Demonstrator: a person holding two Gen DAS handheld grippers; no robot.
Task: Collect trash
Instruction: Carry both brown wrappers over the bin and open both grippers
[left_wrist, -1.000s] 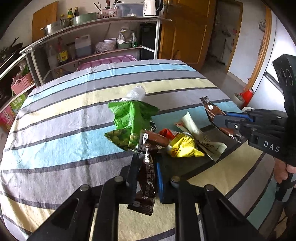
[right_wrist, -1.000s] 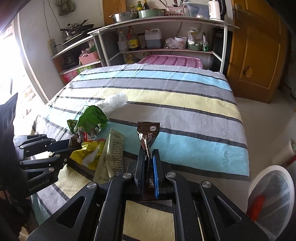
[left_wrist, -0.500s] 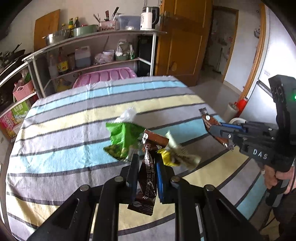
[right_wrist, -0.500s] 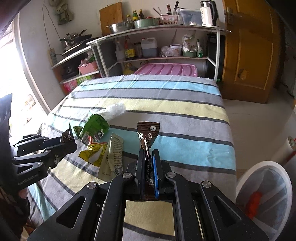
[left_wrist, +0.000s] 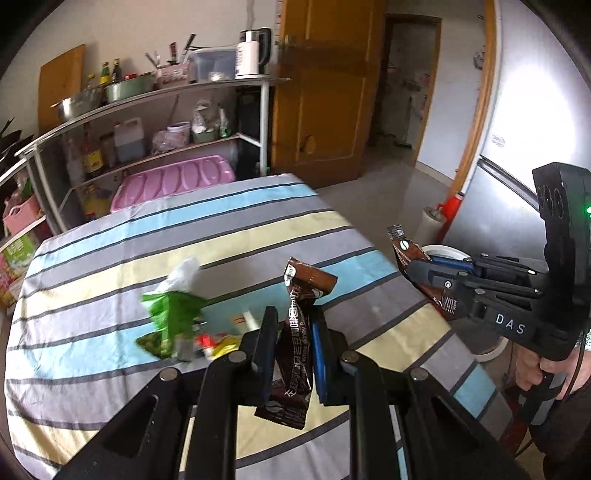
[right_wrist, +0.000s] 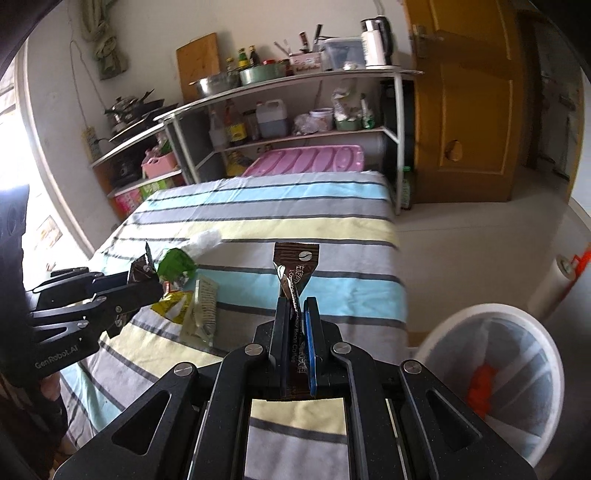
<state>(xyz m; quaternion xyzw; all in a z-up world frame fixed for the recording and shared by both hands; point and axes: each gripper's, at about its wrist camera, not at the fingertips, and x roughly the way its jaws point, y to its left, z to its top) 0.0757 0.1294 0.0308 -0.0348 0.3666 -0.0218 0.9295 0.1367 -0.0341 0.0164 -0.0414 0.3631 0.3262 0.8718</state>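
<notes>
My left gripper (left_wrist: 293, 325) is shut on a brown coffee sachet (left_wrist: 299, 332), lifted above the striped tablecloth (left_wrist: 110, 258). My right gripper (right_wrist: 295, 306) is shut on a second brown coffee sachet (right_wrist: 295, 266). Each gripper shows in the other's view: the right gripper (left_wrist: 417, 267) at the right, the left gripper (right_wrist: 155, 284) at the left. On the cloth lie a green snack bag (left_wrist: 170, 314), a yellow wrapper (right_wrist: 173, 306), a pale wrapper (right_wrist: 203, 306) and a crumpled white tissue (right_wrist: 205, 238). A white bin (right_wrist: 495, 369) with a liner stands on the floor at the lower right.
A metal shelf rack (right_wrist: 288, 110) with bottles, pots and a kettle stands behind the table. A pink tray (right_wrist: 306, 160) leans at its foot. A wooden door (right_wrist: 465, 110) is at the right, with bare floor in front. A person's hand (left_wrist: 554, 369) holds the right gripper.
Both grippers have risen and drawn back from the trash pile, each keeping its sachet. The pile looks smaller and farther; the bin has come further into the right wrist view.
</notes>
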